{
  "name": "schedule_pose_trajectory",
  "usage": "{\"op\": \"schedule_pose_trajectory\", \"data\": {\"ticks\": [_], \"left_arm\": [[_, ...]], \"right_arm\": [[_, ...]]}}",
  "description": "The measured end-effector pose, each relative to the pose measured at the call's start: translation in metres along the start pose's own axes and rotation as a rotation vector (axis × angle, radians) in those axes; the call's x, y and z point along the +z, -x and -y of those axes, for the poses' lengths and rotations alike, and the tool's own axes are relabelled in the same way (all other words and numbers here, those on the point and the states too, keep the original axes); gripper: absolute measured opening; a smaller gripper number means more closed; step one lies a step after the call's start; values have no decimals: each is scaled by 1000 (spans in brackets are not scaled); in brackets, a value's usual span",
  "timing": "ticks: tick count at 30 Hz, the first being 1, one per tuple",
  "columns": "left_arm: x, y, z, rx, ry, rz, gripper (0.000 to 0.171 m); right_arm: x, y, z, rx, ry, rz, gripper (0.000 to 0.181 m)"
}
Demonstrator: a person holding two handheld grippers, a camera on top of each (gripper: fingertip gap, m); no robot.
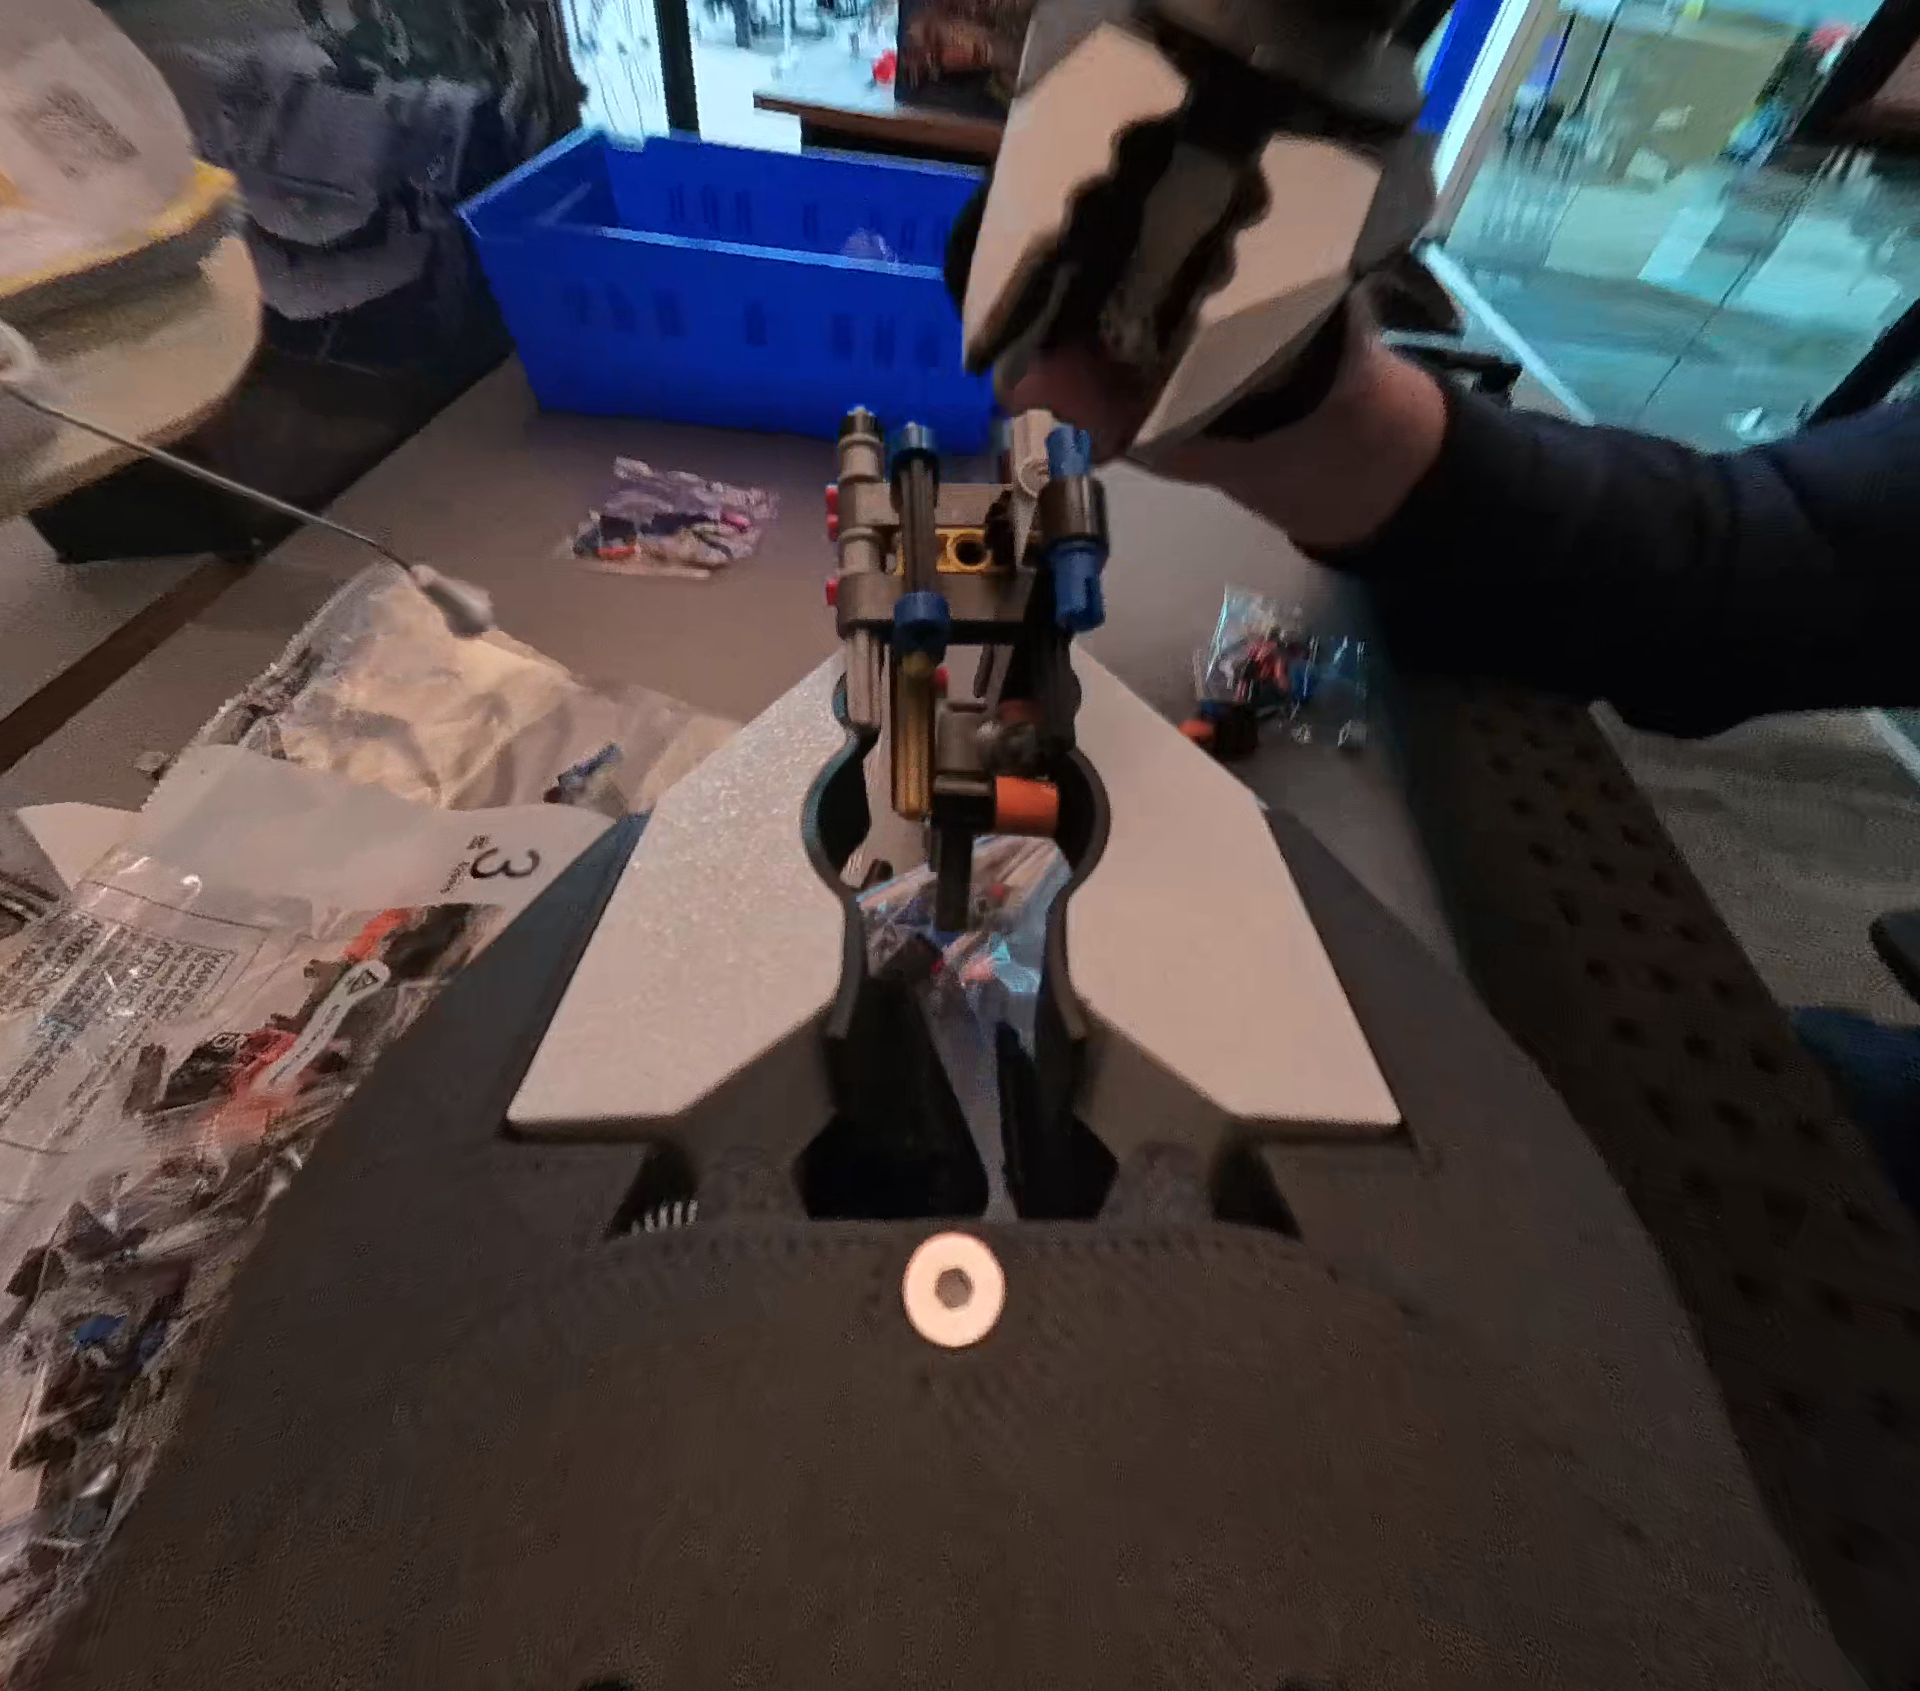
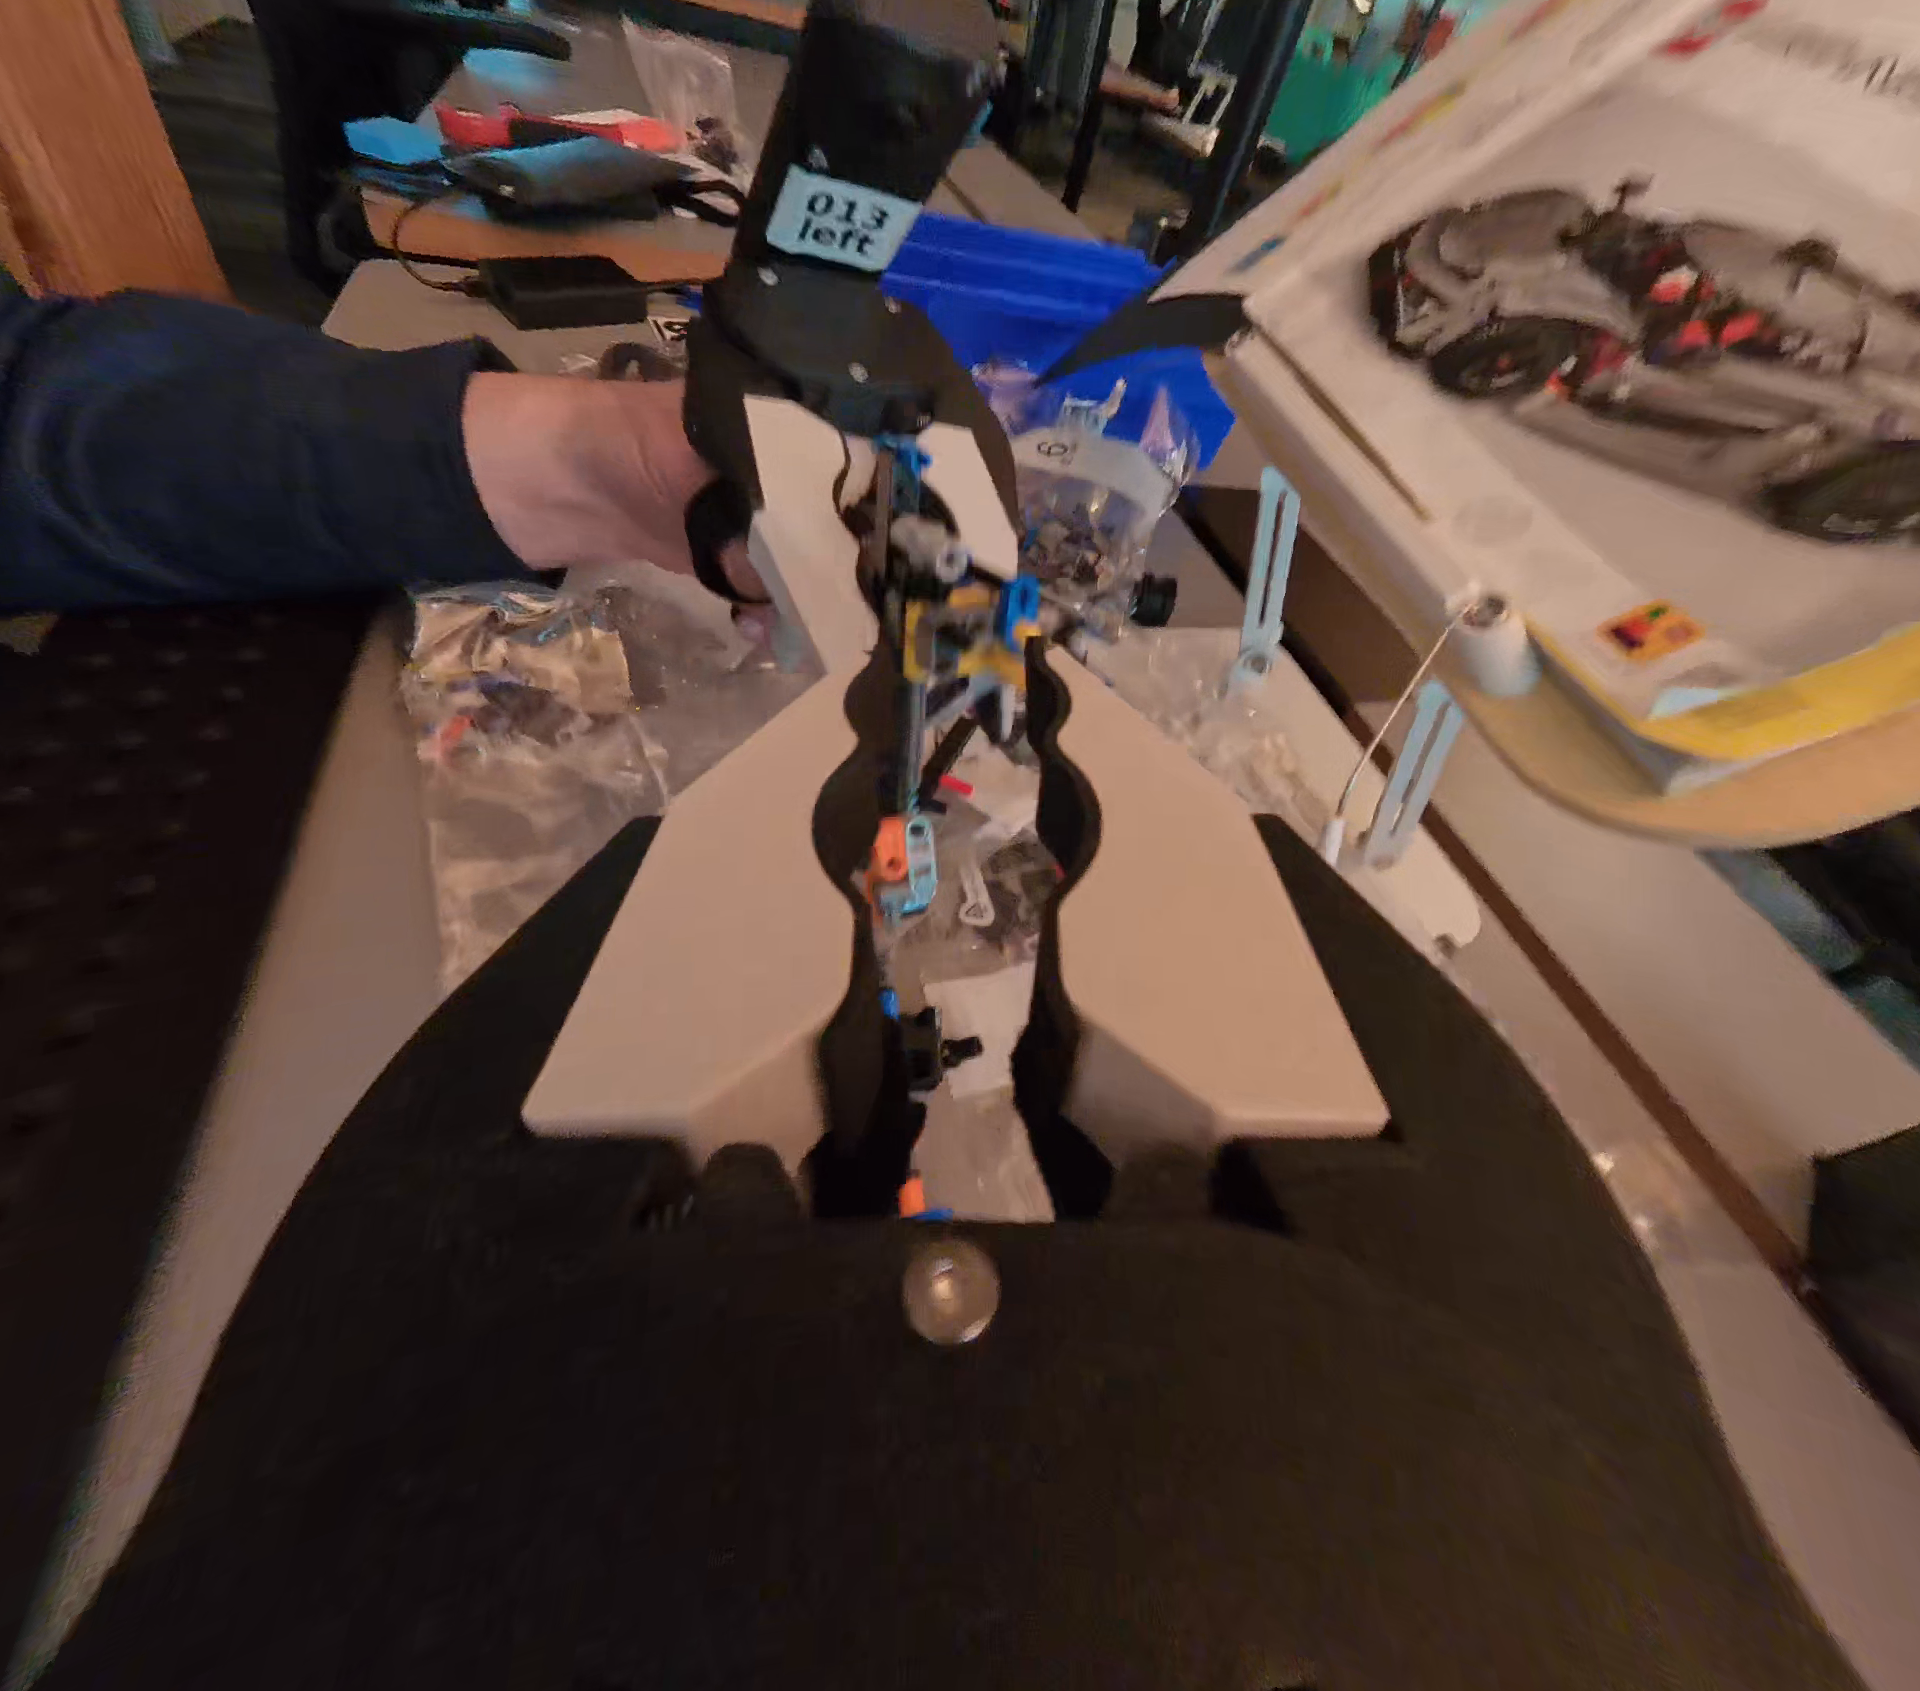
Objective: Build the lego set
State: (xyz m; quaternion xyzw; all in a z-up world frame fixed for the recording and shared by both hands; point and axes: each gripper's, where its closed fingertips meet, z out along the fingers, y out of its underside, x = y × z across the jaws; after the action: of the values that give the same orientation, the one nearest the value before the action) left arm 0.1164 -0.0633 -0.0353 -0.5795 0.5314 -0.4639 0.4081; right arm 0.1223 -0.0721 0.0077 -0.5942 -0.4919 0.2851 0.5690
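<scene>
The lego assembly (image 1: 966, 581), a small frame of grey and black beams with blue pins, a yellow beam and an orange bush, stands upright between my left gripper's (image 1: 961, 706) pads, which are shut on its lower part. My right gripper (image 1: 1049, 405) comes in from the upper right, blurred, with its jaws close together at the assembly's top end by a blue pin. In the right wrist view the assembly (image 2: 961, 633) sits edge-on between my right gripper's (image 2: 951, 665) tips, with the left gripper (image 2: 894, 561) facing it.
A blue bin (image 1: 727, 291) stands at the back of the table. Bags of lego parts lie at the left (image 1: 208, 966), middle (image 1: 675, 519) and right (image 1: 1278, 675). An instruction booklet (image 2: 1558, 342) rests on a stand. A black perforated mat (image 1: 1662, 966) lies beside the table.
</scene>
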Motion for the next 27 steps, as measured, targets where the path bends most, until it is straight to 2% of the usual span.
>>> {"op": "schedule_pose_trajectory", "data": {"ticks": [4, 9, 13, 19, 27], "left_arm": [[14, -11, -16, 71, 118, -12, 29], [18, -14, -27, 94, 179, -20, 29], [16, -12, -21, 119, 155, 6, 36], [15, -13, -20, 173, 161, 23, 31], [15, -22, -10, 167, 81, -30, 28]], "right_arm": [[11, 14, -9, -105, 63, 20, 19], [16, 26, -22, -92, 133, 98, 9], [16, 26, -24, -18, 141, 128, 7], [14, 31, -25, -42, 163, 144, 7], [4, 32, -16, -34, 114, 171, 7]]}}
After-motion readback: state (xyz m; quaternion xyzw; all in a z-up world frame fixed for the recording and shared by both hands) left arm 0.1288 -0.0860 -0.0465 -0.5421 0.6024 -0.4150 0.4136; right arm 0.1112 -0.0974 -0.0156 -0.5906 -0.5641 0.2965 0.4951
